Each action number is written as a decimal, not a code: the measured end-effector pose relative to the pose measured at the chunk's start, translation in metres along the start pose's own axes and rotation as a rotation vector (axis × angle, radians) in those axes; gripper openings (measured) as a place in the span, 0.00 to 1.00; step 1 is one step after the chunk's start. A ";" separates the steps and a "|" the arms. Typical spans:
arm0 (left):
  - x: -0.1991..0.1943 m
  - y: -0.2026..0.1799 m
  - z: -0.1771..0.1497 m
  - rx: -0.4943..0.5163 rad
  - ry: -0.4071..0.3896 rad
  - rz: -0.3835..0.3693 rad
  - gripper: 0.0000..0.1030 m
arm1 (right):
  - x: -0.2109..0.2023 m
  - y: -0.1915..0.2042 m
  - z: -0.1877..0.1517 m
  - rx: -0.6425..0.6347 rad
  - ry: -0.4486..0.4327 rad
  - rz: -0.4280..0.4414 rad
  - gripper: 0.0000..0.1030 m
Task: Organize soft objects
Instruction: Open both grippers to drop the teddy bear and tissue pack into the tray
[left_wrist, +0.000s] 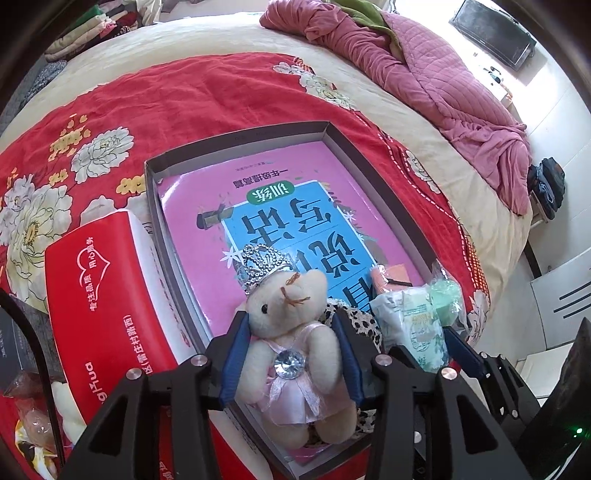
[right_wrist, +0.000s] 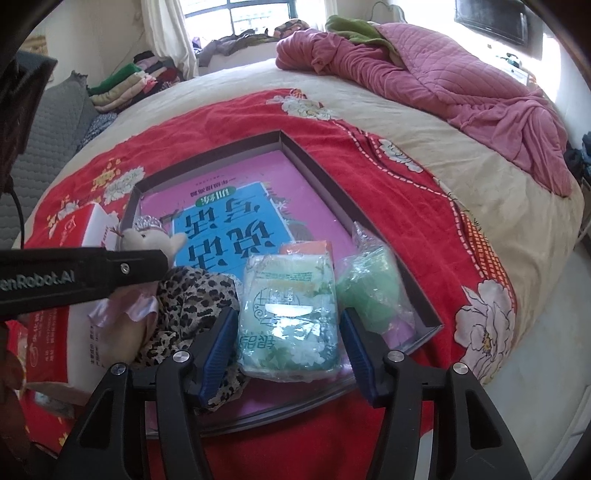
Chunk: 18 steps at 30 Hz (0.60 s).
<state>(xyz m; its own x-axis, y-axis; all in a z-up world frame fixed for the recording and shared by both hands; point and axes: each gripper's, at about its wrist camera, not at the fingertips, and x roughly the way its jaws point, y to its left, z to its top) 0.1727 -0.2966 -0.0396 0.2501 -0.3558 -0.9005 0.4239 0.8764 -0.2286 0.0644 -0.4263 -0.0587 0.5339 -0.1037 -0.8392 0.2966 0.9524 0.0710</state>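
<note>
A cream teddy bear (left_wrist: 295, 332) in a pink dress and silver crown lies at the near end of a shallow dark box (left_wrist: 236, 138), on a leopard-print cloth (left_wrist: 365, 325). My left gripper (left_wrist: 290, 321) has its blue pads against the bear's sides. In the right wrist view, a clear packet of pale green tissues (right_wrist: 291, 314) rests in the same box (right_wrist: 221, 151) between my right gripper's (right_wrist: 289, 314) pads, with narrow gaps on both sides. A green bagged bundle (right_wrist: 369, 291) and an orange item (right_wrist: 306, 246) lie beside it. The left gripper's finger (right_wrist: 110, 269) crosses over the bear (right_wrist: 147, 240).
A pink and blue book (left_wrist: 258, 192) covers the box floor. A red tissue carton (left_wrist: 99, 288) stands left of the box on the red floral bedspread (left_wrist: 184, 92). A crumpled pink quilt (right_wrist: 443, 74) lies at the far right, folded clothes (right_wrist: 125, 85) far left. The bed's edge drops off right.
</note>
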 end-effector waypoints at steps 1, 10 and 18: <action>0.000 0.000 0.000 0.000 0.001 0.000 0.46 | -0.002 0.000 0.000 0.001 -0.004 0.001 0.58; 0.001 -0.003 -0.001 0.018 0.013 -0.009 0.58 | -0.017 -0.002 0.004 -0.002 -0.030 0.001 0.59; -0.002 0.000 -0.002 -0.001 0.015 -0.032 0.63 | -0.025 -0.006 0.005 0.012 -0.038 -0.008 0.66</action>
<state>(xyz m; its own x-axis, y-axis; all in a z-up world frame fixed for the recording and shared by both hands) 0.1699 -0.2953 -0.0382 0.2235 -0.3785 -0.8982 0.4302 0.8652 -0.2575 0.0531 -0.4312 -0.0352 0.5607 -0.1226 -0.8189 0.3109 0.9478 0.0709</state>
